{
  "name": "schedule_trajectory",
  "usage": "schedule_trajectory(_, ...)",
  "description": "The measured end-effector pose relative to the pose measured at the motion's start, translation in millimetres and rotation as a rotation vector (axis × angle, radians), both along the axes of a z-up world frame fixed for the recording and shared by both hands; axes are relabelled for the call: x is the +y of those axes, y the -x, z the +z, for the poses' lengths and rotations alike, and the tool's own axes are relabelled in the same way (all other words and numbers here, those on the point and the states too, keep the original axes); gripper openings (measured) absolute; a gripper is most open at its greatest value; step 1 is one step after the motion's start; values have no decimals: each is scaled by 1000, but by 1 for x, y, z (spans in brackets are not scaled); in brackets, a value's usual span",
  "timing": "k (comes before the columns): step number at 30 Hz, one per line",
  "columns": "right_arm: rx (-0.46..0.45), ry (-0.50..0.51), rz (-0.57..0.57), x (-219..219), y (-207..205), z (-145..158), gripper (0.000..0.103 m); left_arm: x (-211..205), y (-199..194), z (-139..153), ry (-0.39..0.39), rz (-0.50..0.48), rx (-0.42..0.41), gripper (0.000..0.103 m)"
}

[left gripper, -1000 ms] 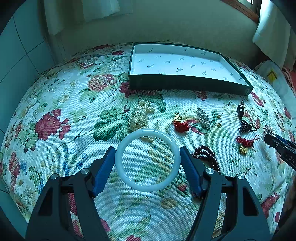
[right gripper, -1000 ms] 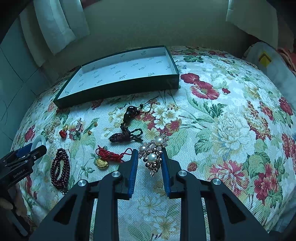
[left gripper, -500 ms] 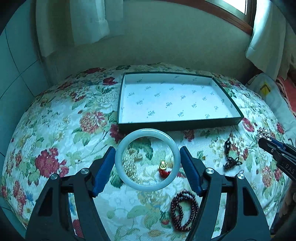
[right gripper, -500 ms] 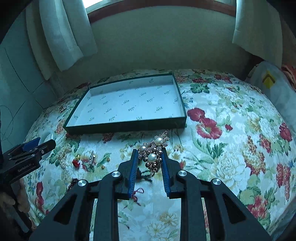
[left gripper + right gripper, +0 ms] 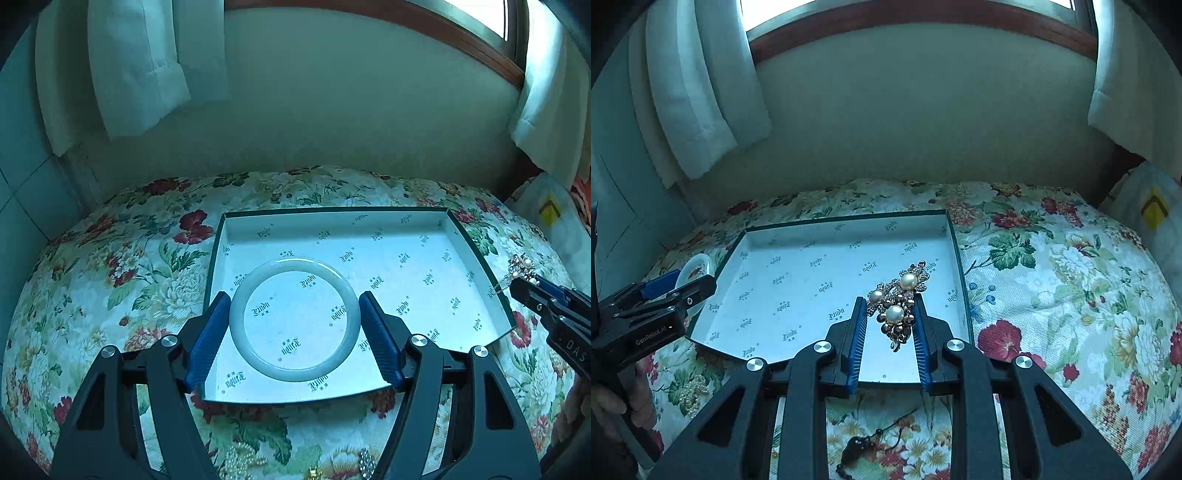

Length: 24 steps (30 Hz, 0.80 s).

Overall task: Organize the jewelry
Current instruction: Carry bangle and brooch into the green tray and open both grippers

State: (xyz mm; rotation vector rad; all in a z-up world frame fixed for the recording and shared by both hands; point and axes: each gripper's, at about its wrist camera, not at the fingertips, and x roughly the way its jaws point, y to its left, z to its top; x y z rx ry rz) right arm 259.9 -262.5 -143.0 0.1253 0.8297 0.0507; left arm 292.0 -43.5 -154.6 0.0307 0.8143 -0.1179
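My left gripper [image 5: 294,312] is shut on a white jade bangle [image 5: 240,328] and holds it over the near left part of the open green box [image 5: 476,254]. My right gripper [image 5: 891,315] is shut on a pearl brooch [image 5: 899,304] and holds it over the box's [image 5: 962,280] near right corner. The right gripper also shows in the left wrist view [image 5: 532,291] with the brooch [image 5: 521,264] at the box's right edge. The left gripper and the bangle [image 5: 696,267] show in the right wrist view at the box's left edge.
The box sits on a floral tablecloth [image 5: 110,280]. A pearl strand [image 5: 690,393], a dark knotted pendant [image 5: 860,448] and a rhinestone piece [image 5: 365,461] lie on the cloth in front of the box. A wall and curtains stand behind the table.
Both grippers have risen and moved forward from the cloth to above the box, carrying the bangle and the brooch. The loose jewelry has dropped to the bottom of both views.
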Motion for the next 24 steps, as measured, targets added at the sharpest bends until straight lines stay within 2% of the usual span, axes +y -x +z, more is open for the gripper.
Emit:
schedule_trajectory(8, 120, 5, 4, -2, -29, -56, 25, -8, -34, -56, -48, -3, 114, 71)
schedule_trajectory(16, 135, 23, 10, -2, -32, -66, 26, -7, -41, -78, -59, 5, 161, 72)
schedule_trajectory(18, 134, 19, 5, -3, -33, -66, 30, -7, -40, -78, -76, 14, 149, 79)
schedule_trajectory(20, 133, 1, -2, -6, -34, -67, 45, -7, -41, -76, -78, 15, 144, 81)
schedule_trajectory(24, 114, -3, -8, -6, -30, -57, 49, -5, -38, -67, -74, 16, 135, 82)
